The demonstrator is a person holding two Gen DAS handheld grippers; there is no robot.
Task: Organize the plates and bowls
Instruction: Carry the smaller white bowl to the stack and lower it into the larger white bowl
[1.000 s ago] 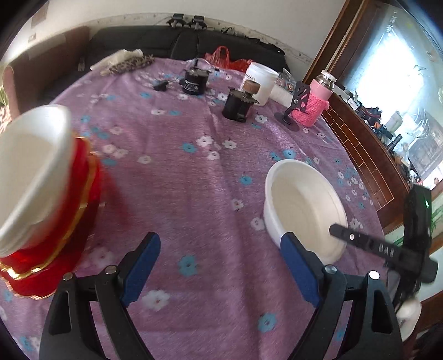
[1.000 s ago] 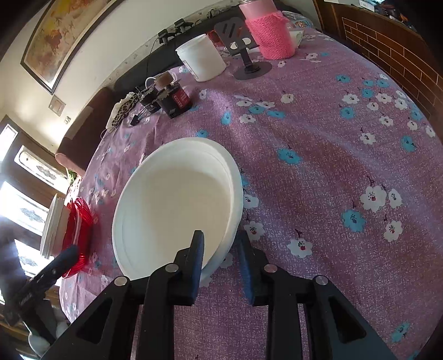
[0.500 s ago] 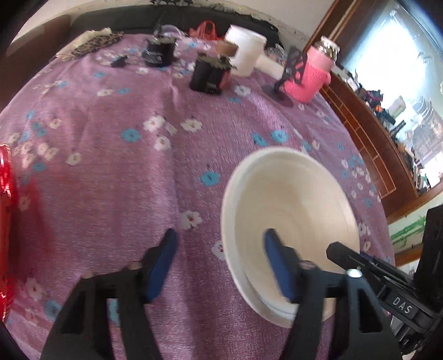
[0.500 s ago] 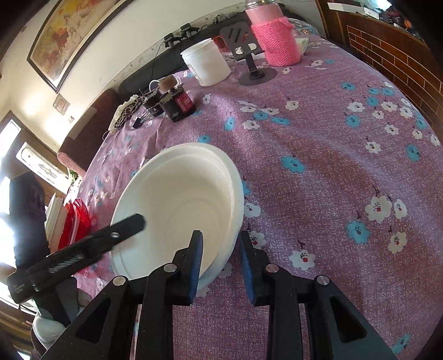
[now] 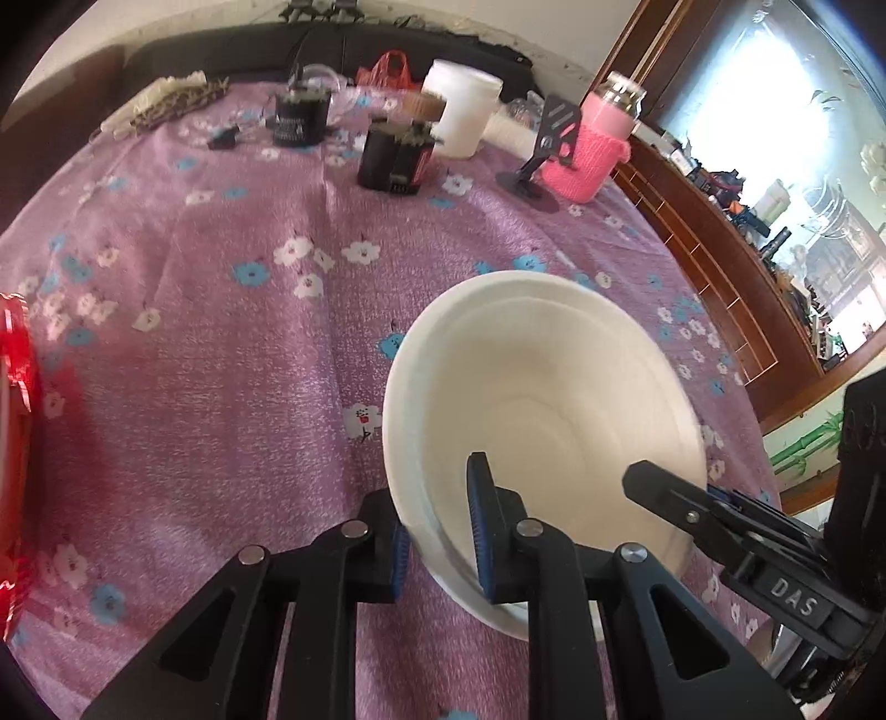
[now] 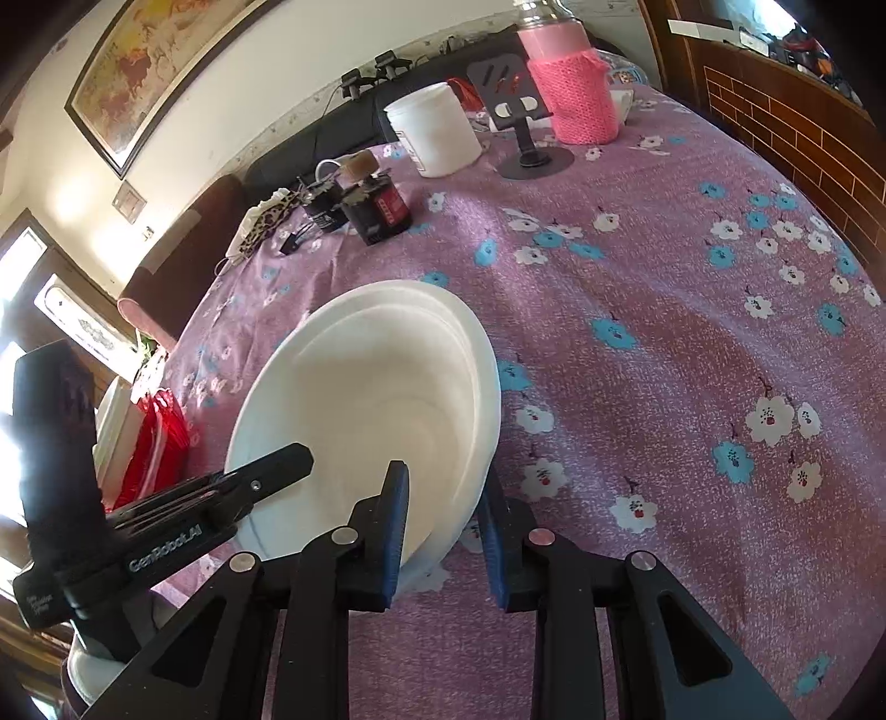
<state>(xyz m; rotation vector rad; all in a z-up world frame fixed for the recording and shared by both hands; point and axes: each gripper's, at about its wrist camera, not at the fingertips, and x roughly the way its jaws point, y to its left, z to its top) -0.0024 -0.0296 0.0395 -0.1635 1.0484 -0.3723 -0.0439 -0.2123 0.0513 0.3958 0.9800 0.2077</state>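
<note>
A white bowl (image 5: 548, 399), seemingly two nested, sits on the purple flowered tablecloth (image 5: 221, 343). My left gripper (image 5: 440, 526) is shut on its near left rim, one finger inside and one outside. My right gripper (image 6: 443, 526) is shut on the rim of the same bowl (image 6: 376, 399) from the opposite side. Each gripper shows in the other's view, the right gripper (image 5: 720, 515) and the left gripper (image 6: 221, 498). A stack of red and white dishes (image 6: 149, 437) stands at the table's left; its red edge (image 5: 14, 421) shows in the left wrist view.
At the far side stand a white tub (image 5: 459, 111), a pink knit-covered bottle (image 5: 598, 149), a black phone stand (image 5: 537, 160), two black boxes (image 5: 396, 160) and small clutter. A wooden cabinet (image 5: 720, 260) runs along the right. A dark sofa (image 5: 221, 50) lies behind.
My left gripper swung right from the red stack to the white bowl and shut on its rim. My right gripper kept its hold on the opposite rim.
</note>
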